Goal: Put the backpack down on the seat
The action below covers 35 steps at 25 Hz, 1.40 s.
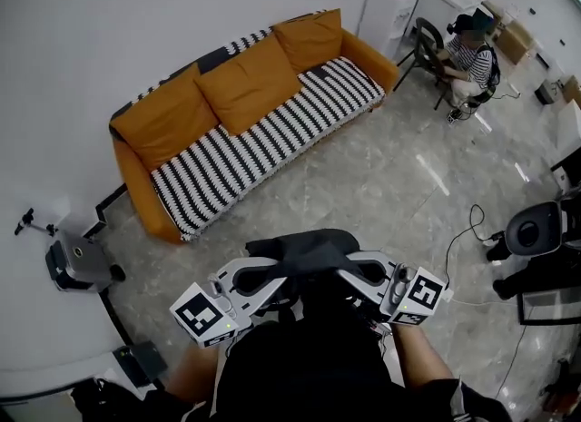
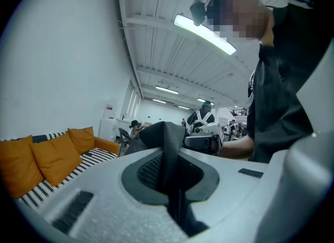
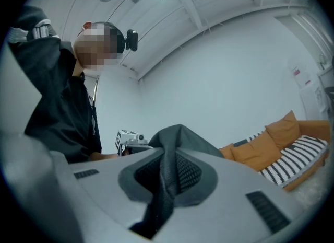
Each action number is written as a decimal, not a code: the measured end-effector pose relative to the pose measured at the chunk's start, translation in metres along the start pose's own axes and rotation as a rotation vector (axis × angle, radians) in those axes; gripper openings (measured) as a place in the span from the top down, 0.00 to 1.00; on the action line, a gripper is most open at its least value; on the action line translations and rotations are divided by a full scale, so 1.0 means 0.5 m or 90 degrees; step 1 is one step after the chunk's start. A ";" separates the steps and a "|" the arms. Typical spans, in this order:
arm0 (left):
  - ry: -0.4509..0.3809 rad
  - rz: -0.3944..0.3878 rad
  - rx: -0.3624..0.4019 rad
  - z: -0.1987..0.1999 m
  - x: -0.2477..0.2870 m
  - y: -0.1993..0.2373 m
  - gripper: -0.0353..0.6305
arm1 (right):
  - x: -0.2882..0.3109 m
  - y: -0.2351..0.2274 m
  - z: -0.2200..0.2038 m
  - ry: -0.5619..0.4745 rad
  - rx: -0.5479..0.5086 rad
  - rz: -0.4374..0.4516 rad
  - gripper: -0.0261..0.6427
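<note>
Black fabric, the backpack (image 1: pixel 304 250), is bunched at 6 o'clock in the head view, held up close in front of the person's dark torso and clear of the ground. The left gripper (image 1: pixel 275 271) sits at its 9 o'clock side and the right gripper (image 1: pixel 350 271) at its 3 o'clock side, marker cubes outward. Each gripper's own view shows its jaws nearly together, pinching a dark fold or strap of the bag that runs up through the pads; which part of the bag it is cannot be told. Beyond the bag lies grey polished floor (image 1: pixel 363 193). A small white device (image 1: pixel 77 261) stands by the wall at 9 o'clock. Well apart from the bag, at 11 to 12 o'clock, is an orange sofa (image 1: pixel 136 184) with a black-and-white striped seat (image 1: pixel 272 134) and three orange cushions (image 1: pixel 250 80) leaning on its back. Farthest, at 1 o'clock, a seated person (image 1: pixel 467 57).
</note>
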State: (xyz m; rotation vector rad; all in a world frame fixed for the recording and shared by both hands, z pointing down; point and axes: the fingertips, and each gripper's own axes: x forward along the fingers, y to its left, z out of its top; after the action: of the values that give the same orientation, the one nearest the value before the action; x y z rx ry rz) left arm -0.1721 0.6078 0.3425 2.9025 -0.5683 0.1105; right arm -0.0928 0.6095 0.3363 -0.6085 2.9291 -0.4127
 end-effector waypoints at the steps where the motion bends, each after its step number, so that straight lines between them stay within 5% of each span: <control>1: 0.000 0.003 -0.001 0.003 0.007 0.012 0.90 | 0.004 -0.014 0.003 0.000 0.001 0.004 0.90; 12: 0.012 0.040 -0.022 0.054 0.101 0.143 0.90 | 0.045 -0.178 0.063 -0.002 0.002 0.046 0.90; 19: -0.019 0.049 0.010 0.112 0.173 0.219 0.90 | 0.057 -0.280 0.119 0.001 -0.003 0.074 0.90; 24: -0.006 0.078 -0.024 0.119 0.220 0.280 0.90 | 0.070 -0.357 0.141 0.003 -0.004 0.091 0.90; 35: -0.010 0.104 -0.013 0.126 0.317 0.372 0.90 | 0.066 -0.491 0.167 0.005 -0.009 0.105 0.90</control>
State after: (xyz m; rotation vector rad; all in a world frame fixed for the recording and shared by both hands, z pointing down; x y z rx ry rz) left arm -0.0940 0.3682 0.3280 2.8358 -0.8050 0.1027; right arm -0.0170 0.3597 0.3250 -0.3632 2.9627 -0.3762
